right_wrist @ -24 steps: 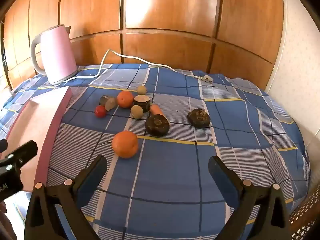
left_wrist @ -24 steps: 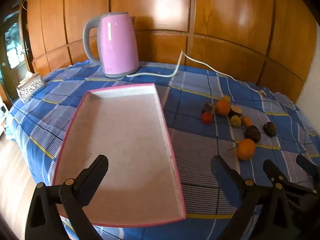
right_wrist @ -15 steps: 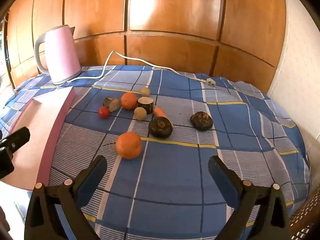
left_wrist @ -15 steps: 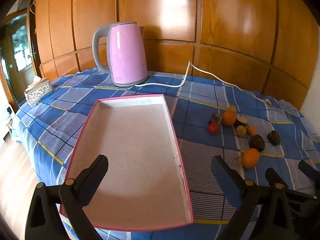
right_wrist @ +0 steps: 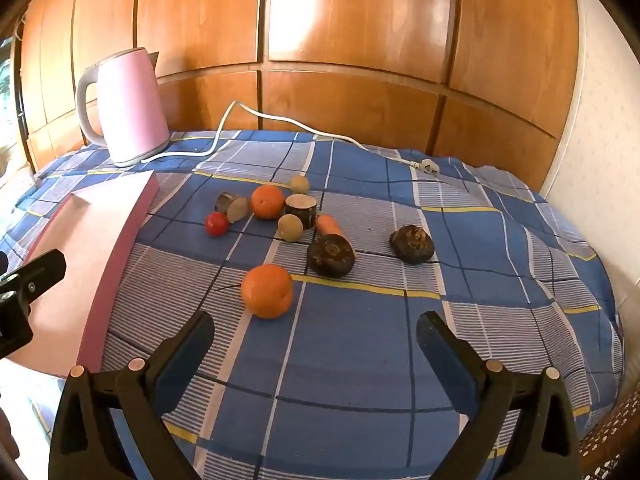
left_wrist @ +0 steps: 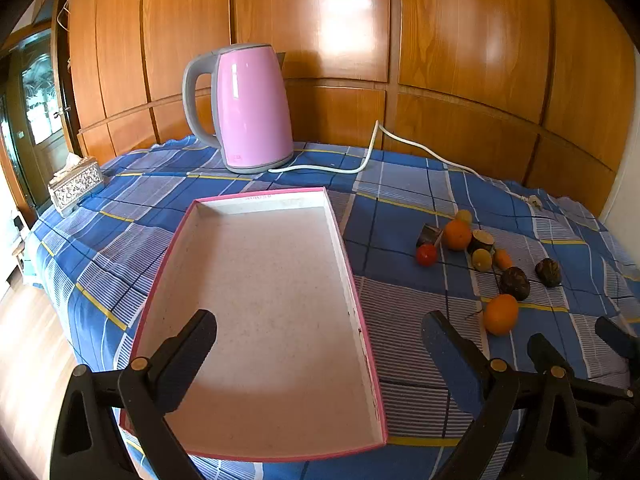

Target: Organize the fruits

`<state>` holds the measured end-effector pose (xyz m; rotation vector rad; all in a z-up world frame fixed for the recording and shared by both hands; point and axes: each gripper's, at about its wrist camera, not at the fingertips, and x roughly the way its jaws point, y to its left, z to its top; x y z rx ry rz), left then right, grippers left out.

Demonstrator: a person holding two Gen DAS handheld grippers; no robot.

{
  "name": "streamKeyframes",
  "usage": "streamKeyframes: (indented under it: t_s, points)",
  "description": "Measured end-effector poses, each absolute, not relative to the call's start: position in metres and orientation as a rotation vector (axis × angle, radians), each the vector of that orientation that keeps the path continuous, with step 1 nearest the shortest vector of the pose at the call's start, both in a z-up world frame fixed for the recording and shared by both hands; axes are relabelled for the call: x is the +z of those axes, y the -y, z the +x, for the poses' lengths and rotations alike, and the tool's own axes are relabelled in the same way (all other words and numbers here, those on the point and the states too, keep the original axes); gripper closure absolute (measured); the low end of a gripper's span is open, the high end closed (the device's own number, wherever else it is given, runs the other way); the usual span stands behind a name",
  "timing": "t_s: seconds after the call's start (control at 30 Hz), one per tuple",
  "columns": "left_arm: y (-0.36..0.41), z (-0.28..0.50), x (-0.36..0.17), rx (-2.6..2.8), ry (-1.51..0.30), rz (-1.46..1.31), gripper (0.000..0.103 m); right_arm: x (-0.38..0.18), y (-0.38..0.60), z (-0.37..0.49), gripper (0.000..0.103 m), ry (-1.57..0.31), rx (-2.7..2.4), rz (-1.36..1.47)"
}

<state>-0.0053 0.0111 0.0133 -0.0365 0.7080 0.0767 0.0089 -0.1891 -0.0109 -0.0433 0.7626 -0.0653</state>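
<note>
while both hand-held grippers, left [left_wrist: 318,338] and right [right_wrist: 314,338], gape empty, 2 oranges [right_wrist: 267,290] lie beside the tray [left_wrist: 352,300]

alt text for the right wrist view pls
Open black right tongs hover over a blue plaid tablecloth, just short of the nearest round orange. Beyond lie scattered small fruits and vegetables, a pink-rimmed shallow box at left, and a pink electric kettle.

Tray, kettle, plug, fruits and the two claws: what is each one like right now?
Tray: empty, flat on the cloth.
Kettle: upright, lid shut.
Plug: lying loose on the cloth, not plugged in.
Fruits: all on the cloth, none in the tray.
Left claw: open, holding nothing.
Right claw: open, holding nothing.
</note>
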Motion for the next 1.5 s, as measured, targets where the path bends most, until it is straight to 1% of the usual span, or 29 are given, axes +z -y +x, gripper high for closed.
streamKeyframes:
  t_s: [1.5]
  points:
    - [-0.0051, -0.006, 0.0204, 0.035, -0.719, -0.057, 0.0, -0.0061, 0.1859, 0.0054, 0.0, -0.735, -0.059, -0.043]
